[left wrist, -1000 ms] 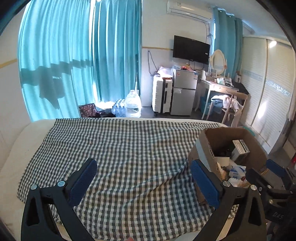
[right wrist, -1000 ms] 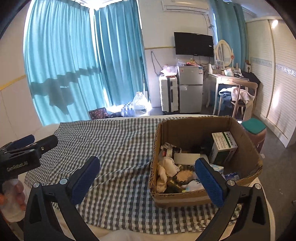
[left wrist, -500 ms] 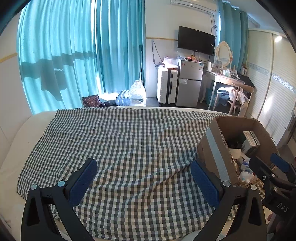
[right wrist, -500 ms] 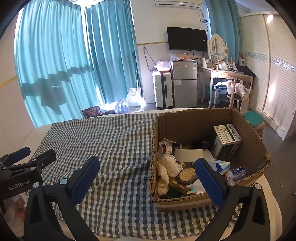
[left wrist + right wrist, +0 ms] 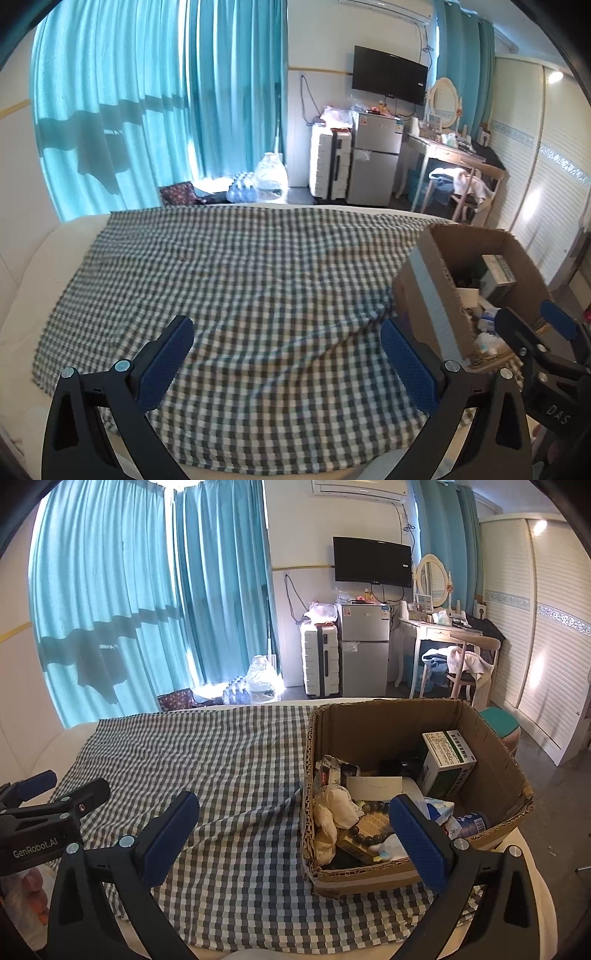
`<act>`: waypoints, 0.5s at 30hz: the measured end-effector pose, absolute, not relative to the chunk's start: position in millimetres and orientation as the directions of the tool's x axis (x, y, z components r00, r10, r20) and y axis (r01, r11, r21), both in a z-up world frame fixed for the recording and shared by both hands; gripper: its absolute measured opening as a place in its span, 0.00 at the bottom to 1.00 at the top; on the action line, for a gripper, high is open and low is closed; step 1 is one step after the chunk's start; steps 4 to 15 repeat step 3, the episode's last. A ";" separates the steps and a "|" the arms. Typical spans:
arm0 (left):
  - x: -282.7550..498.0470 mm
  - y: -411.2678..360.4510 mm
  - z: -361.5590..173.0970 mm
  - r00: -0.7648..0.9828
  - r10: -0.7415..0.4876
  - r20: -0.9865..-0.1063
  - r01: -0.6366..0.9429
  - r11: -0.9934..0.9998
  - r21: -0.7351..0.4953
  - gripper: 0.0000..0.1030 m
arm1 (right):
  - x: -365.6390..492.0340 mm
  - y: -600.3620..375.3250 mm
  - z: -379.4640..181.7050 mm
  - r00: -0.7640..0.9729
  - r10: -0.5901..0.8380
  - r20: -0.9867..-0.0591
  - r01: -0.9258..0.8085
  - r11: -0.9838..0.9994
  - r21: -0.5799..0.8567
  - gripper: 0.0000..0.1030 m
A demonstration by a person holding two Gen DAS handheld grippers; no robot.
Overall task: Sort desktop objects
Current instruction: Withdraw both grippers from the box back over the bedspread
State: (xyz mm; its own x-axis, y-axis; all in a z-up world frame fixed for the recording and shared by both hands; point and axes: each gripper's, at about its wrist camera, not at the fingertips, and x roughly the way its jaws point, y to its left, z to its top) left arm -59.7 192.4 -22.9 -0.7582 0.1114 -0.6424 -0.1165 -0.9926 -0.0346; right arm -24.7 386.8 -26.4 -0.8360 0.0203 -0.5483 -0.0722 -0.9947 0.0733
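Leftmost, left claw (image 5: 286, 354): spread wide, holding nothing, over the checked cloth (image 5: 229, 280) on the bed. Right claw (image 5: 293, 834): spread, nothing between its pads, at the near rim of the cardboard box (image 5: 491, 749). Box contents: green-and-white carton (image 5: 447, 764), bead bracelet (image 5: 369, 823), crumpled wrappers.

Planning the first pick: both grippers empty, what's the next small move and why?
Probably ease the right gripper forward and down into the cardboard box. Its jaws stand open and empty, the items are all piled inside, and the checkered cloth is bare. The left gripper is open over the cloth.
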 end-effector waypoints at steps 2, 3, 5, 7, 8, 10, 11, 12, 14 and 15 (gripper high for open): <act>-58.5 193.9 -22.7 -0.758 0.124 -0.641 -0.128 -0.991 -0.039 1.00 | -24.3 387.8 -26.9 -0.837 0.020 -0.547 -0.075 -0.994 0.079 1.00; -57.5 195.3 -22.2 -0.765 0.110 -0.635 -0.121 -0.992 -0.026 1.00 | -24.3 388.6 -27.3 -0.837 0.016 -0.548 -0.075 -0.993 0.085 1.00; -57.5 195.3 -22.2 -0.765 0.110 -0.635 -0.121 -0.992 -0.026 1.00 | -24.3 388.6 -27.3 -0.837 0.016 -0.548 -0.075 -0.993 0.085 1.00; -57.5 195.3 -22.2 -0.765 0.110 -0.635 -0.121 -0.992 -0.026 1.00 | -24.3 388.6 -27.3 -0.837 0.016 -0.548 -0.075 -0.993 0.085 1.00; -57.5 195.3 -22.2 -0.765 0.110 -0.635 -0.121 -0.992 -0.026 1.00 | -24.3 388.6 -27.3 -0.837 0.016 -0.548 -0.075 -0.993 0.085 1.00; -57.5 195.3 -22.2 -0.765 0.110 -0.635 -0.121 -0.992 -0.026 1.00 | -24.3 388.6 -27.3 -0.837 0.016 -0.548 -0.075 -0.993 0.085 1.00; -57.5 195.3 -22.2 -0.765 0.110 -0.635 -0.121 -0.992 -0.026 1.00 | -24.3 388.6 -27.3 -0.837 0.016 -0.548 -0.075 -0.993 0.085 1.00; -57.5 195.3 -22.2 -0.765 0.110 -0.635 -0.121 -0.992 -0.026 1.00 | -24.3 388.6 -27.3 -0.837 0.016 -0.548 -0.075 -0.993 0.085 1.00; -57.5 195.3 -22.2 -0.765 0.110 -0.635 -0.121 -0.992 -0.026 1.00 | -24.3 388.6 -27.3 -0.837 0.016 -0.548 -0.075 -0.993 0.085 1.00; -57.5 195.3 -22.2 -0.765 0.110 -0.635 -0.121 -0.992 -0.026 1.00 | -24.3 388.6 -27.3 -0.837 0.016 -0.548 -0.075 -0.993 0.085 1.00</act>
